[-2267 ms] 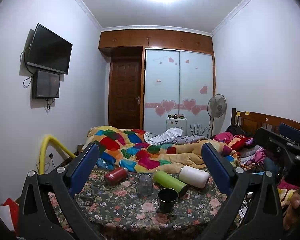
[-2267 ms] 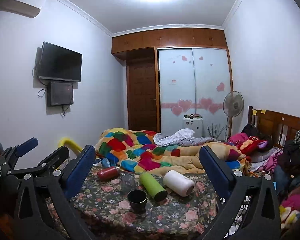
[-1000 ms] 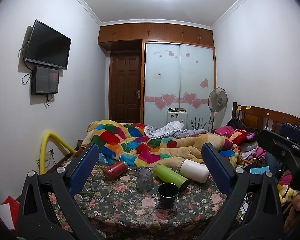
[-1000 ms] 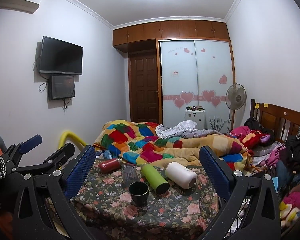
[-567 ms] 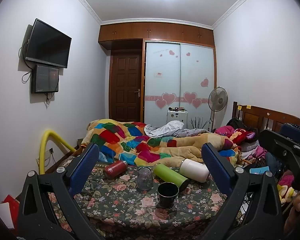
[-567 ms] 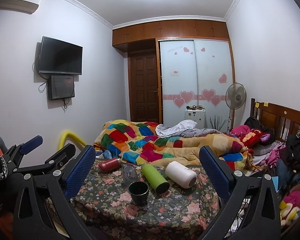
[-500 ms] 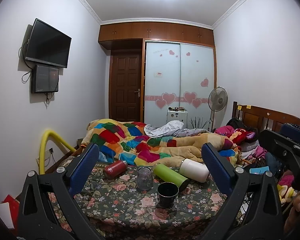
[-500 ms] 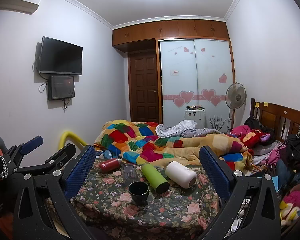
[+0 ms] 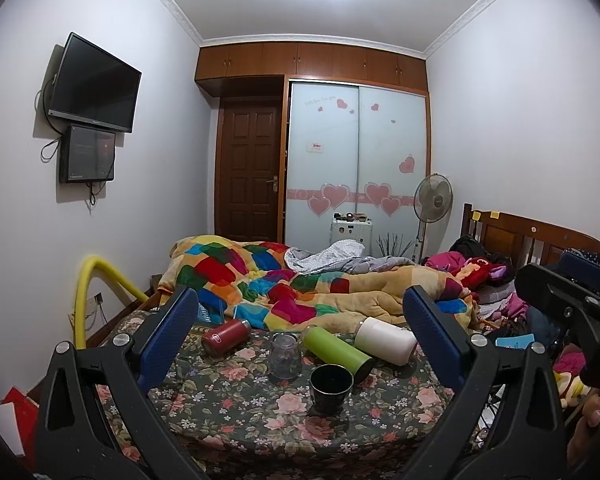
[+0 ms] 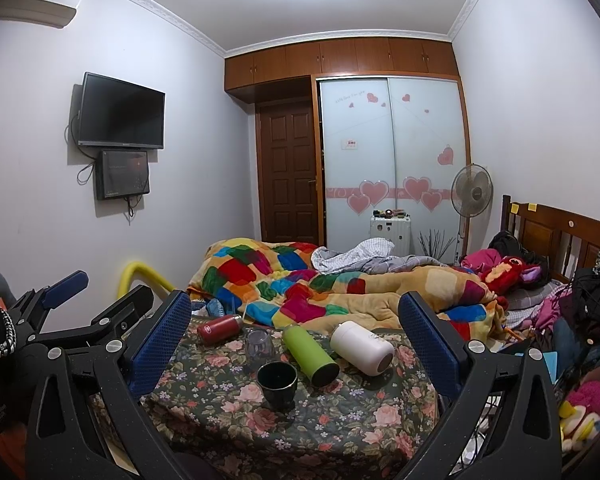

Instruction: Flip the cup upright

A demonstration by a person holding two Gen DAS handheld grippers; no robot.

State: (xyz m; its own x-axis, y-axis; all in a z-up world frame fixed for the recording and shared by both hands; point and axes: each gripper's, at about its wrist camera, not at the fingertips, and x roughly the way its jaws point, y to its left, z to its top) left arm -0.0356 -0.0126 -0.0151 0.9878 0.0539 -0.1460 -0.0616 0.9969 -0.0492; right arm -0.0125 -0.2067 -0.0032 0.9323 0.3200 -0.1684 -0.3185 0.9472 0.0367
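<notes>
On the floral-cloth table [image 9: 260, 412] [image 10: 340, 420] stand a dark cup [image 9: 331, 388] [image 10: 277, 383], mouth up, and a clear glass [image 9: 285, 357] [image 10: 259, 343], mouth down. A red flask [image 9: 225, 331] [image 10: 219, 329], a green flask [image 9: 337, 349] [image 10: 310, 355] and a white flask [image 9: 385, 340] [image 10: 362, 347] lie on their sides behind them. My left gripper [image 9: 300, 336] and right gripper [image 10: 294, 336] are both open and empty, held back from the table's near edge.
A bed with a patchwork quilt [image 9: 284, 284] lies behind the table. A yellow tube [image 9: 88, 292] arcs at the left wall. Clothes and toys [image 10: 580, 320] pile up on the right. The other gripper shows at the right edge [image 9: 568, 304] and at the left edge [image 10: 72, 320].
Both views have tilted slightly since 2.3 s ago, with the table now a little lower in the frame. Over the last second nothing on the table has moved.
</notes>
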